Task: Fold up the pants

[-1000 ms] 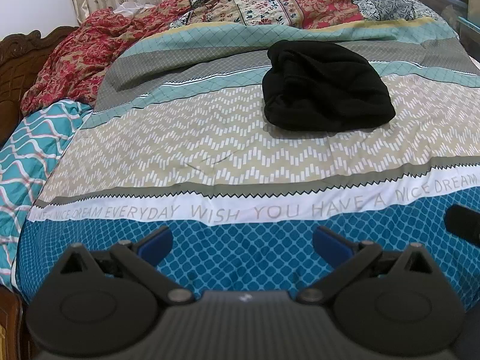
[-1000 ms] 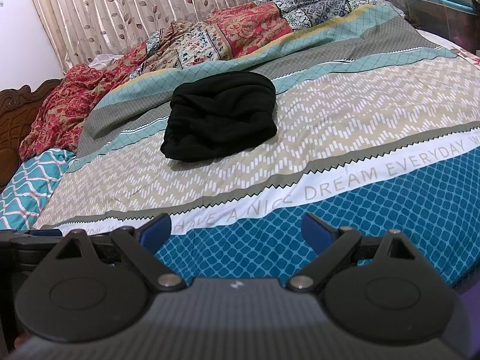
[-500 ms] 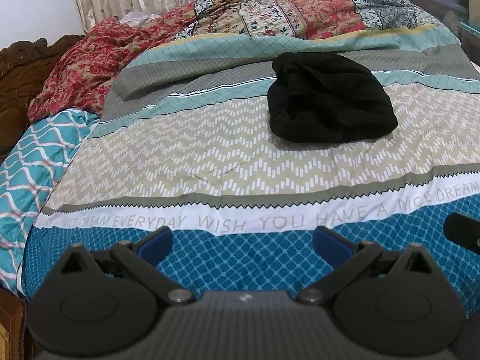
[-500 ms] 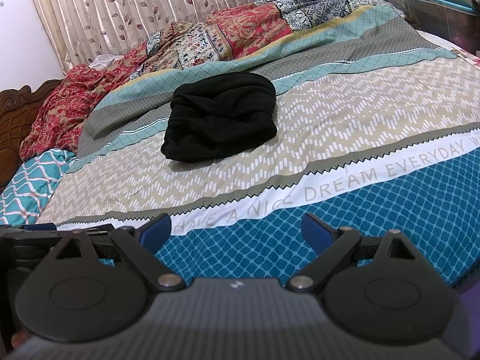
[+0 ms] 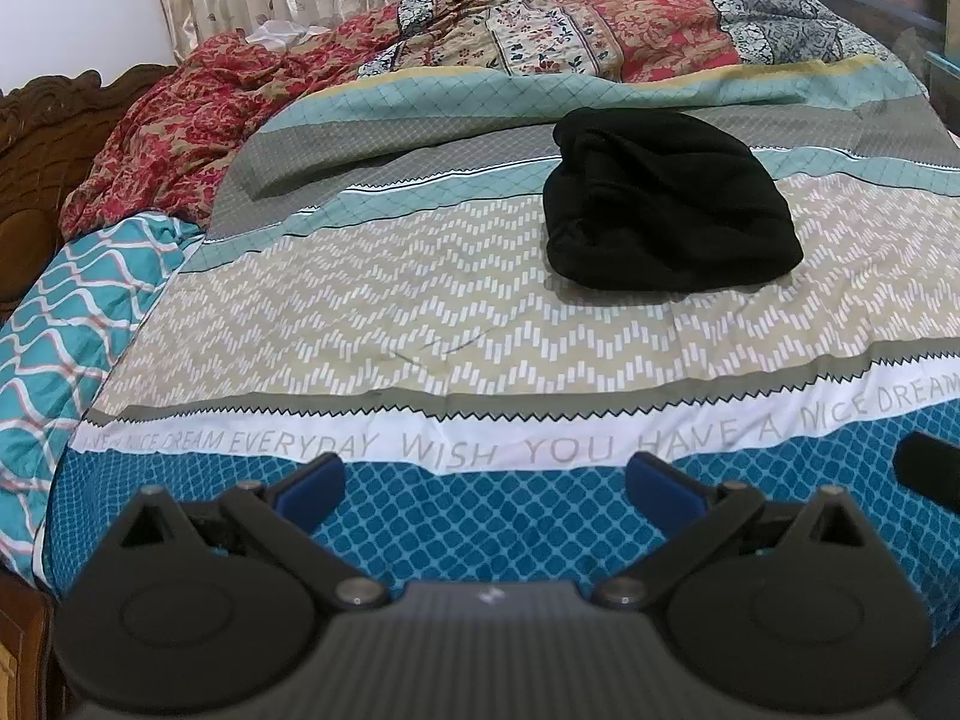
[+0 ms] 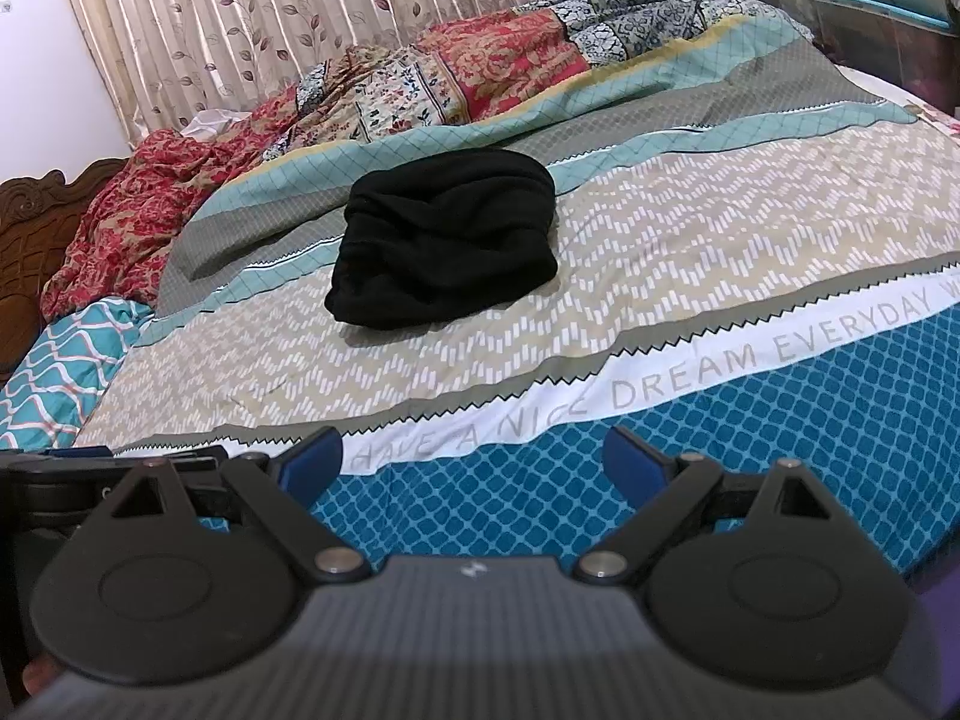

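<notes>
Black pants (image 5: 666, 204) lie bunched in a compact heap on the striped bedspread (image 5: 420, 312), over its beige zigzag band. In the right wrist view the same pants (image 6: 444, 246) sit left of centre. My left gripper (image 5: 485, 489) hovers open over the blue band at the bed's near edge, well short of the pants, with nothing between its blue pads. My right gripper (image 6: 474, 465) is open too, also over the blue band and empty. The left gripper's body (image 6: 90, 474) shows at the left edge of the right wrist view.
A crumpled red floral quilt (image 5: 198, 114) and patchwork blanket (image 5: 600, 30) lie along the far side by the curtain (image 6: 240, 18). A carved wooden headboard (image 5: 42, 138) stands at the left, with a teal wavy-patterned pillow (image 5: 66, 312) beside it. Furniture (image 6: 888, 30) stands at the far right.
The left wrist view has tilted up a little, so the pants sit lower in frame. The right gripper has barely moved. Both grippers stay open.
</notes>
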`<state>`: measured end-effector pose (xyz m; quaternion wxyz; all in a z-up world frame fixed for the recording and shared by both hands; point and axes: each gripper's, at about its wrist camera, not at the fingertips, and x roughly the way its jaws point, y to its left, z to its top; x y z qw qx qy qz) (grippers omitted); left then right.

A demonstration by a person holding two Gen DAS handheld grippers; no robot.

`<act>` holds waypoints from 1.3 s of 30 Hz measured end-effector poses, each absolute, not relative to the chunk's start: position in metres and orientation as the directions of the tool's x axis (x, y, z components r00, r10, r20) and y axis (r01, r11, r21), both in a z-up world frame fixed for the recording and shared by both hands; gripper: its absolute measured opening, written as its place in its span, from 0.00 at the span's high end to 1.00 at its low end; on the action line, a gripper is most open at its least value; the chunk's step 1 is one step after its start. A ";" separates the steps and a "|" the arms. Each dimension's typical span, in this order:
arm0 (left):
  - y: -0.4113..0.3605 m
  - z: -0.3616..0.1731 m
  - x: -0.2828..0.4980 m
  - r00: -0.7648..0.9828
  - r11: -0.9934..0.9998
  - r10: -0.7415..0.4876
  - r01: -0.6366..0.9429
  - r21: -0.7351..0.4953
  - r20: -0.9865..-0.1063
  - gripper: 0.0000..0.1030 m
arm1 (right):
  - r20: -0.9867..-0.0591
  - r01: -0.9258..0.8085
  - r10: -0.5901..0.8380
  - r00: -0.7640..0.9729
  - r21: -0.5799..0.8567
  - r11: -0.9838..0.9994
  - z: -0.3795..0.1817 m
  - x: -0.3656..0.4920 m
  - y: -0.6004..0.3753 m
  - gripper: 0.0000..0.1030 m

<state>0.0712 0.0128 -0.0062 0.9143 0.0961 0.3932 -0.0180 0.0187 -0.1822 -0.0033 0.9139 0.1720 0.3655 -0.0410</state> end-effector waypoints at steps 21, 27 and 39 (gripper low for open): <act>0.010 -0.010 0.072 0.675 0.980 0.044 0.115 0.164 -0.737 0.00 | -0.683 0.202 0.053 0.729 0.288 0.936 -0.001 0.019 -0.184 0.08; 0.009 -0.012 0.071 0.671 0.979 0.046 0.116 0.165 -0.740 0.00 | -0.682 0.201 0.054 0.729 0.289 0.936 -0.001 0.019 -0.184 0.08; 0.010 -0.013 0.071 0.664 0.980 0.045 0.116 0.162 -0.746 0.00 | -0.683 0.203 0.054 0.729 0.290 0.935 -0.001 0.019 -0.185 0.08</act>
